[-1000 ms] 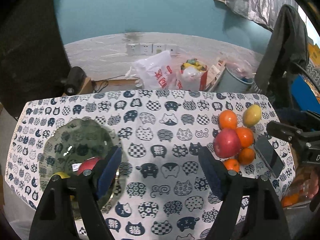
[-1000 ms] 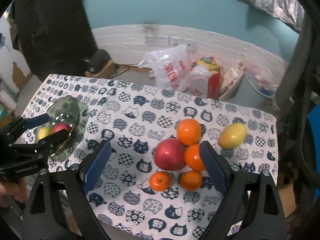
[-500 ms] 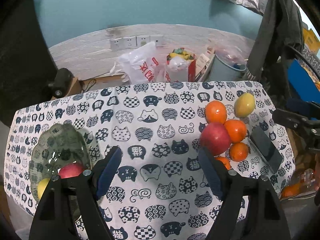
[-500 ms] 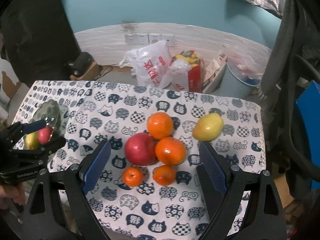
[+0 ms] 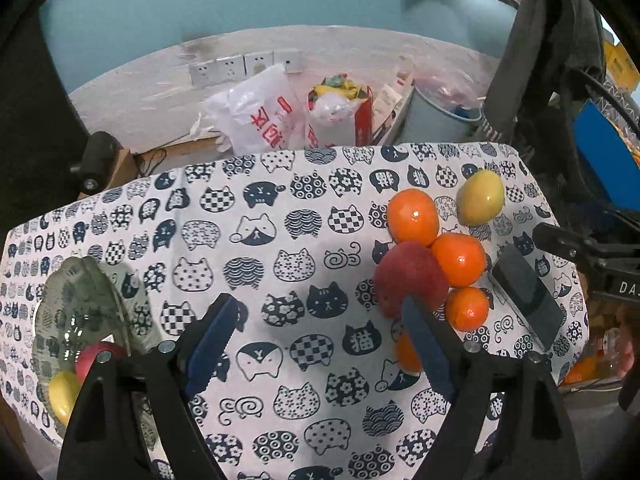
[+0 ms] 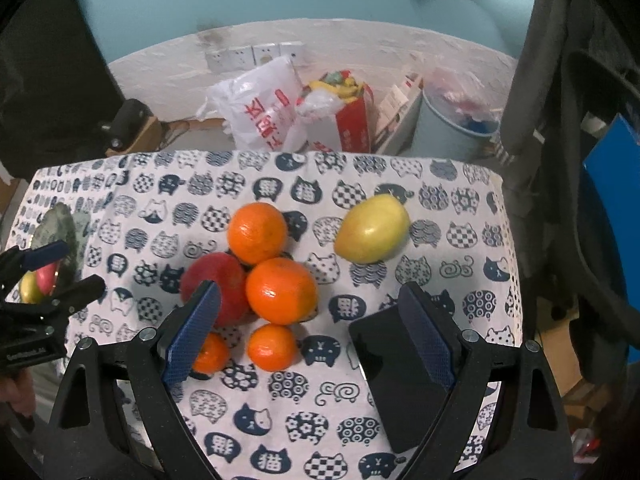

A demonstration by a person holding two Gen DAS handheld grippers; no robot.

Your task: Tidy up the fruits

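A red apple [image 6: 212, 280] and several oranges [image 6: 280, 292] lie bunched on the cat-print cloth, with a yellow-green fruit [image 6: 372, 228] apart at the back right. My right gripper [image 6: 309, 298] hangs open above the bunch, touching no fruit. My left gripper [image 5: 316, 320] is over bare cloth left of the same apple [image 5: 408, 276]; its jaws are opening with nothing between them. A glass plate [image 5: 76, 280] at the left edge holds a red fruit [image 5: 96, 356] and a yellow one [image 5: 62, 394].
A black phone [image 6: 400, 380] lies flat right of the oranges, partly under my right finger. Beyond the table's far edge stand a white plastic bag [image 6: 260, 108], a red box and a pale bucket [image 6: 452, 128]. Dark clothing hangs at the right.
Both grippers have come down and nearer to the fruit bunch. The left one moved right, away from the plate, and its jaws widened a little. The phone now shows under the right gripper.
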